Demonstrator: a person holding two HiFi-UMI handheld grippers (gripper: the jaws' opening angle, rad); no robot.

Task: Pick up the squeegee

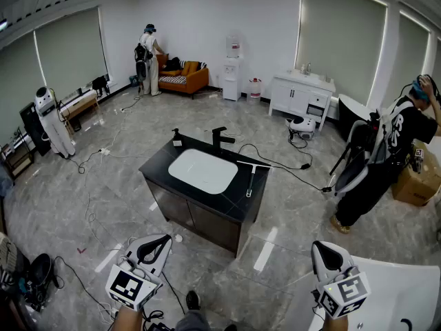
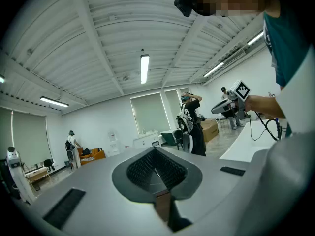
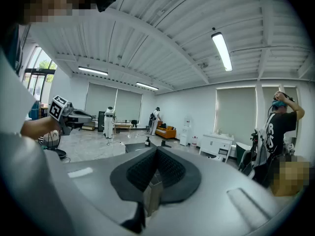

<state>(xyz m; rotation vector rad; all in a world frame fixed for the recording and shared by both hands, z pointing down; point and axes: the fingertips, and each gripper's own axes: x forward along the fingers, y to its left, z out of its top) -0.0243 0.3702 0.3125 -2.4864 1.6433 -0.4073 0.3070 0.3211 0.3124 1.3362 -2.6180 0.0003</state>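
Squeegee (image 1: 251, 179) lay flat on the black counter (image 1: 231, 203), just right of the white basin (image 1: 203, 171), handle toward the near edge, so judged easy to reach. Left gripper (image 1: 154, 243) and right gripper (image 1: 329, 253) both clenched on nothing, held low, well apart from the counter: carrying posture, approach not begun

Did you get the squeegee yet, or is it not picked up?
Not yet, nothing is done. The squeegee lies flat on the black sink counter, right of the white basin, untouched. In hand: nothing. The left gripper and right gripper are both shut and empty, held low and well short of the counter. Left to do: get closer, open a gripper, close it on the handle and lift.
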